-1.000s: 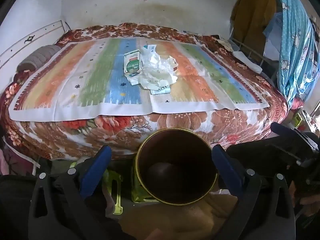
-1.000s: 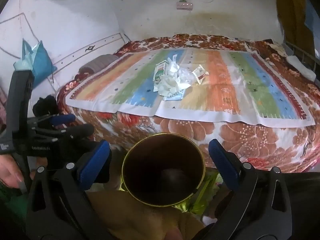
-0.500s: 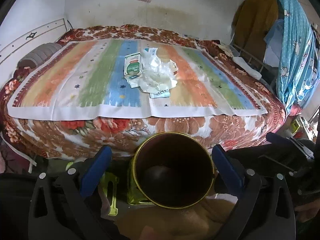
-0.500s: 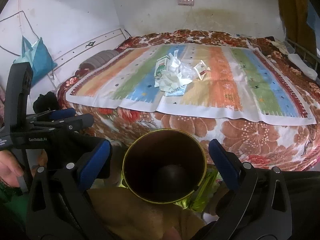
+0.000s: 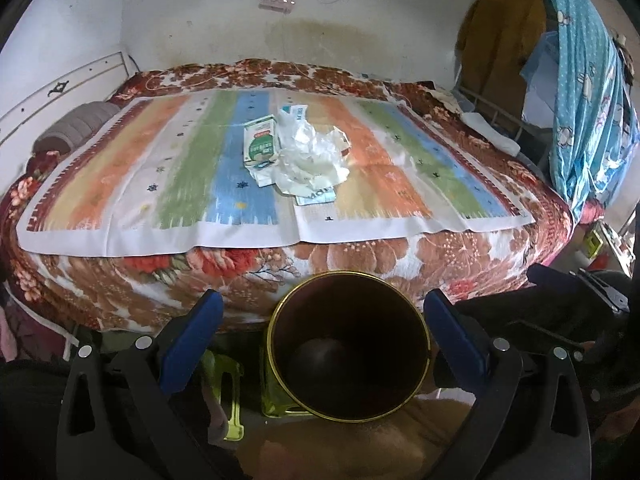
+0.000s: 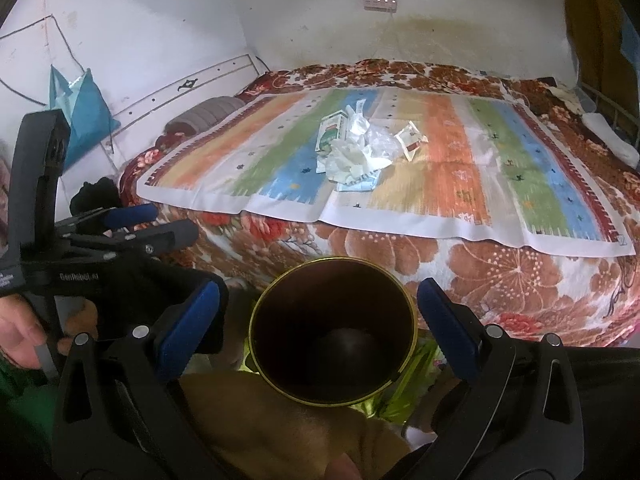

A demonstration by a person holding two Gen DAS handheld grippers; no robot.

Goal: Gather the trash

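A pile of trash lies mid-bed on a striped cloth (image 5: 192,168): a green-and-white carton (image 5: 260,144), crumpled white wrappers (image 5: 312,160) and flat packets. In the right wrist view the same carton (image 6: 332,132), wrappers (image 6: 356,156) and a small packet (image 6: 412,142) show. A dark bin with a gold rim (image 5: 348,356) (image 6: 332,332) stands on the floor in front of the bed. My left gripper (image 5: 323,300) is open above the bin and holds nothing. Also open and holding nothing, my right gripper (image 6: 317,290) hangs over the bin. Both are well short of the trash.
A floral blanket (image 5: 360,256) covers the bed, with a grey rolled pillow (image 5: 76,132) at its left. Blue fabric (image 5: 580,100) hangs at the right. A yellow-green plastic object (image 5: 232,392) sits beside the bin. A teal bag (image 6: 80,116) hangs on the wall.
Both views have shifted slightly, and the left gripper sits a little higher in the right wrist view. Trash and bin have not moved. Both grippers stay open.
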